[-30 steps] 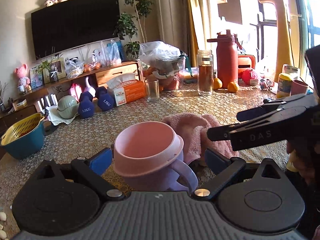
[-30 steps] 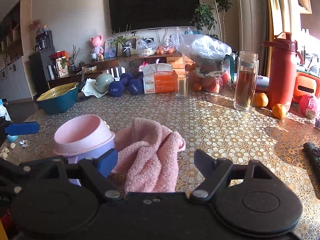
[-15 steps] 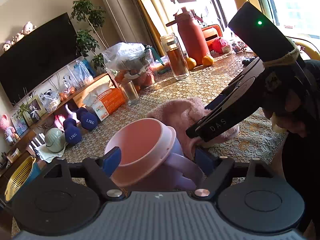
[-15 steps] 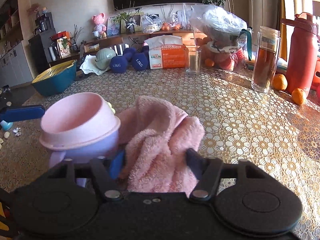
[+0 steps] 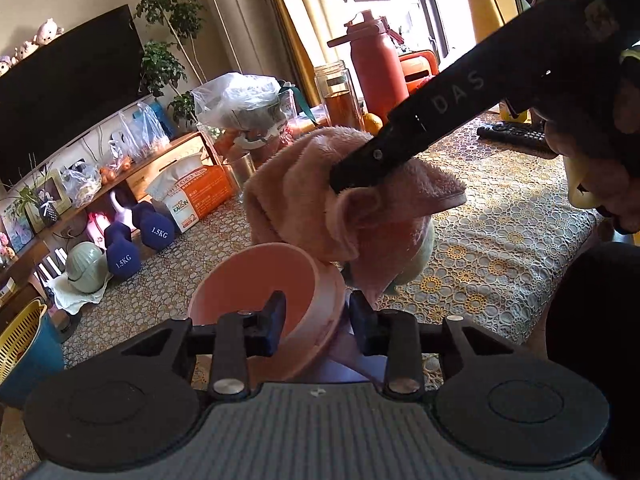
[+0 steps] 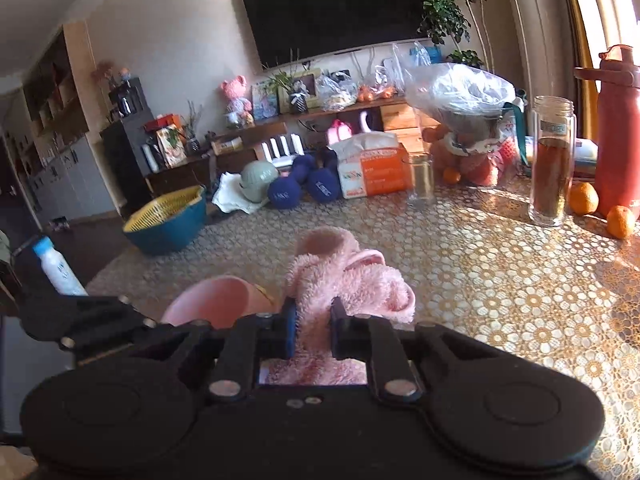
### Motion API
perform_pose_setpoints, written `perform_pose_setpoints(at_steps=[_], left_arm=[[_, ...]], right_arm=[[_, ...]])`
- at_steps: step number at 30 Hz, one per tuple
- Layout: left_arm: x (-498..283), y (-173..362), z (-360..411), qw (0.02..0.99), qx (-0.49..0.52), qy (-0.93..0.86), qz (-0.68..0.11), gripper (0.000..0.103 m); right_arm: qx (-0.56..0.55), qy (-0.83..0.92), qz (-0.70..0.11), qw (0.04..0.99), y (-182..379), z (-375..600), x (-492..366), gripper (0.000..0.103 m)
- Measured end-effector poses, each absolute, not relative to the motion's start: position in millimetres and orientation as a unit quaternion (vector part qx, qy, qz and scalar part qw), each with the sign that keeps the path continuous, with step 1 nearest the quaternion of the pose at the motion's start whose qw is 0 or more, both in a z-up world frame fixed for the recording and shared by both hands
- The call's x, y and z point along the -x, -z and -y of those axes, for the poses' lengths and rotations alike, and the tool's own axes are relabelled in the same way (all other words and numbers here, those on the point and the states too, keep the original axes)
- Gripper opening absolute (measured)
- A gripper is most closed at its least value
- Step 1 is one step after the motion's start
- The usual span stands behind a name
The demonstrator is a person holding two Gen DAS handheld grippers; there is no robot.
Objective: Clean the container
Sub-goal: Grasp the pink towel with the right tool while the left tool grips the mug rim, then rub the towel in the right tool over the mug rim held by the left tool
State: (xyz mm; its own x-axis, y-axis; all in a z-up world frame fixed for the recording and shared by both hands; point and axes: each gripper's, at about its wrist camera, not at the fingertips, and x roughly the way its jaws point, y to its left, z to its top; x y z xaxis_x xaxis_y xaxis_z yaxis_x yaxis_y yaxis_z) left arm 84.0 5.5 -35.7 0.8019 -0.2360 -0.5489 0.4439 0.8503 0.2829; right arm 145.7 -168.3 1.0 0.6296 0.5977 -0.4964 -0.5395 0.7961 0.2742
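A pink cup (image 5: pixel 260 280) with a lilac body and handle is tilted and held off the table; my left gripper (image 5: pixel 316 322) is shut on its rim, one finger inside and one outside. Above it hangs a pink fluffy towel (image 5: pixel 344 200), pinched by my right gripper (image 5: pixel 340 180), which reaches in from the upper right. In the right wrist view, the right gripper (image 6: pixel 313 330) is shut on the towel (image 6: pixel 348 280), and the cup (image 6: pixel 212 300) shows just to its left and below.
The table has a gold lace-pattern cloth (image 6: pixel 500 280). At its far side stand a glass jar of brown liquid (image 6: pixel 554 168), a red bottle (image 6: pixel 616 128), oranges (image 6: pixel 583 198), a small glass (image 6: pixel 421 180) and a tissue box (image 6: pixel 374 172). A remote (image 5: pixel 516 134) lies at the right. A blue and yellow basket (image 6: pixel 168 220) sits at the left.
Both grippers closed: the left on the cup's rim, the right on the towel. Cup and towel have been lifted off the table, the towel now above the tilted cup.
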Motion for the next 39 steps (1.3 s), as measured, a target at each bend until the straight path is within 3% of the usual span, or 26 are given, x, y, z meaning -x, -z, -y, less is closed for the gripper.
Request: perform_pose_setpoints(at_steps=[6, 13, 18, 26, 33, 39], left_arm=[[-88.9, 33.8, -8.7, 0.926, -0.175, 0.202, -0.268, 0.017], [-91.6, 32.6, -11.2, 0.926, -0.174, 0.196, -0.271, 0.017], [-98.6, 29.6, -13.8, 0.925, -0.166, 0.201, -0.278, 0.017], [-106.6, 27.0, -16.6, 0.925, -0.150, 0.197, -0.287, 0.017], [-109.8, 24.5, -18.7, 0.924, -0.146, 0.198, -0.294, 0.017], [-110.8, 22.5, -19.8, 0.918, -0.146, 0.207, -0.306, 0.017]], right_arm=[[-0.055, -0.347, -0.316, 0.882, 6.2, 143.0, -147.1, 0.014], [-0.025, -0.300, -0.342, 0.890, 32.8, 143.6, -160.6, 0.013], [-0.075, -0.361, -0.319, 0.873, 11.6, 153.2, -153.0, 0.013], [-0.066, -0.379, -0.333, 0.861, 13.3, 130.0, -162.6, 0.015], [-0.010, -0.318, -0.342, 0.884, 29.9, 149.3, -167.1, 0.015], [0.032, -0.305, -0.343, 0.888, 45.4, 154.0, -161.0, 0.024]])
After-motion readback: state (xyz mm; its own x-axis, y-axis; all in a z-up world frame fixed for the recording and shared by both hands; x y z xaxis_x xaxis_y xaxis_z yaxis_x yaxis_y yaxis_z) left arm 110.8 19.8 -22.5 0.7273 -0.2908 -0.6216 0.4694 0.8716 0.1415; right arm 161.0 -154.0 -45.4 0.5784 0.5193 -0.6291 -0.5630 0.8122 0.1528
